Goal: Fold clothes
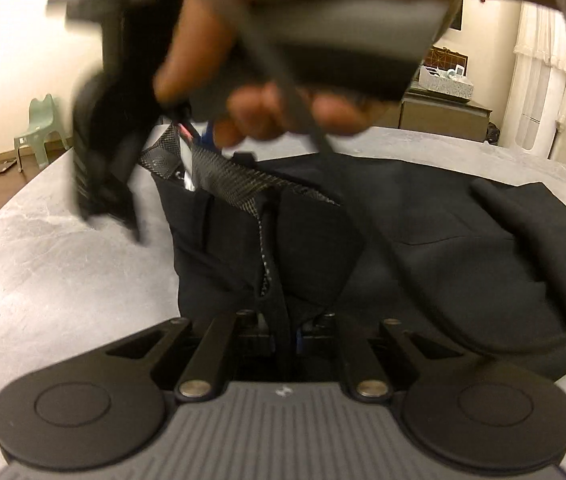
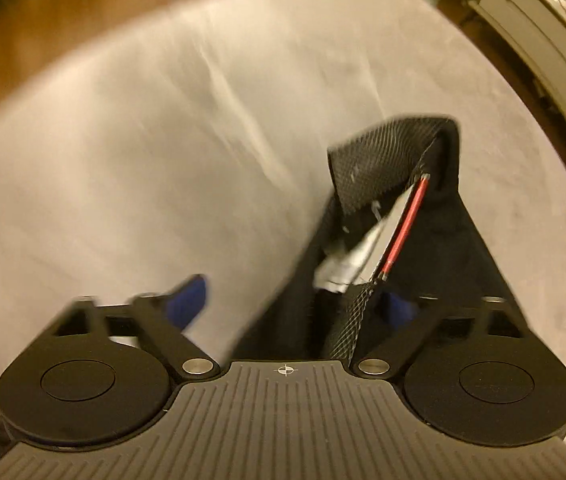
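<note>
A black garment [image 1: 423,240] lies spread on the grey table [image 1: 43,264]. Its edge with the mesh lining [image 1: 219,172] and a white label is lifted off the table. My left gripper [image 1: 281,324] is shut on a black seam of that edge, which runs up from its fingertips. A hand holds my right gripper [image 1: 111,208], blurred, pointing down just left of the lifted edge. In the right wrist view my right gripper [image 2: 295,304] stands open. The black garment [image 2: 443,260], with its mesh lining [image 2: 379,152], hangs between the blue pads [image 2: 189,300]. The left pad is clear of the cloth.
A small green chair [image 1: 41,128] stands on the wooden floor beyond the table's left edge. A low cabinet [image 1: 443,108] with a box on it and a white curtain [image 1: 543,80] are behind the table. Bare tabletop [image 2: 163,140] lies left of the garment.
</note>
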Tool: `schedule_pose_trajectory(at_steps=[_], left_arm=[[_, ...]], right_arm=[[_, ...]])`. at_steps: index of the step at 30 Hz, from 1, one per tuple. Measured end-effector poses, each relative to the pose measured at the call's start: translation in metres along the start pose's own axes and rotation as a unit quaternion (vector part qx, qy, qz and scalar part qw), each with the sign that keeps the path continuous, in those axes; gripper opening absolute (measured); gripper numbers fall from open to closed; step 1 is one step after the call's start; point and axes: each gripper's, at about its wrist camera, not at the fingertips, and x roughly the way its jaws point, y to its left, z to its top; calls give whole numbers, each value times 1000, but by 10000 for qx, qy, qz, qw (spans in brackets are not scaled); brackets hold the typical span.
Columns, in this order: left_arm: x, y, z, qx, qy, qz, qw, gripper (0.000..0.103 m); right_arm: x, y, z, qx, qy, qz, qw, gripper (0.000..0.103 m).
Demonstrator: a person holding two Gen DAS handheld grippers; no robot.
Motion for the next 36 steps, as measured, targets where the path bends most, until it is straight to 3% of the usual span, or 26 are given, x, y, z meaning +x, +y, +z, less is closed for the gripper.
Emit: schedule_pose_trajectory(at_steps=[1, 2, 3, 6, 10, 16, 19, 21, 23, 25, 26, 27, 29, 31, 33, 36], left_arm=[[-3, 2, 1, -31, -1, -6, 10000, 8], [-7, 2, 2, -40, -29, 4, 10000, 8], [-12, 3, 4, -38, -70, 22, 10000, 8], [-36, -7, 7, 76, -292, -142, 9994, 8], [-58, -51, 4, 513, -522, -626, 9954, 8], [-30, -123, -19, 894, 401, -1333, 9862, 11], [-24, -140, -31, 1210, 653, -1350, 9813, 19], [-28, -141, -34, 1388, 632, -1372, 9787, 22], [-38, -132, -32, 1458, 799, -1970, 9662, 25], [-52, -117, -27, 1488, 887, -2715, 9467, 29], [-61, -104, -22, 1487, 814, -3127, 9346, 30], [-70, -92, -16, 1432, 632, -3342, 9294, 31], [-80, -64, 0, 1147, 245, -3452, 9312, 36], [-70, -40, 21, 681, 65, -3341, 9401, 37], [-53, -22, 37, 221, 121, -3076, 9512, 37], [-9, -21, 65, -1, 380, -2294, 9726, 40]], right_arm=[[9, 4, 1, -151, 62, -120, 9998, 45], [12, 4, -1, -246, -17, -202, 9995, 12], [6, -2, -5, -162, -257, -157, 9994, 5], [-30, -39, -38, 447, -1145, 119, 9923, 4], [-67, -106, -126, 1692, -1940, 458, 9652, 4], [-25, -174, -250, 3376, -2011, 746, 9165, 4], [22, -182, -286, 3894, -1978, 909, 8950, 4], [37, -185, -299, 4046, -2180, 1054, 8819, 3], [43, -188, -309, 4222, -2415, 1303, 8640, 3], [44, -193, -315, 4225, -2474, 1445, 8599, 8], [42, -194, -314, 4189, -2485, 1456, 8611, 22], [36, -196, -319, 4198, -2519, 1388, 8609, 29], [24, -199, -329, 4210, -2595, 1229, 8604, 51], [10, -185, -343, 4125, -2753, 767, 8650, 52], [1, -169, -356, 3983, -2765, 642, 8723, 51], [-11, -143, -375, 3655, -2803, 660, 8852, 50]])
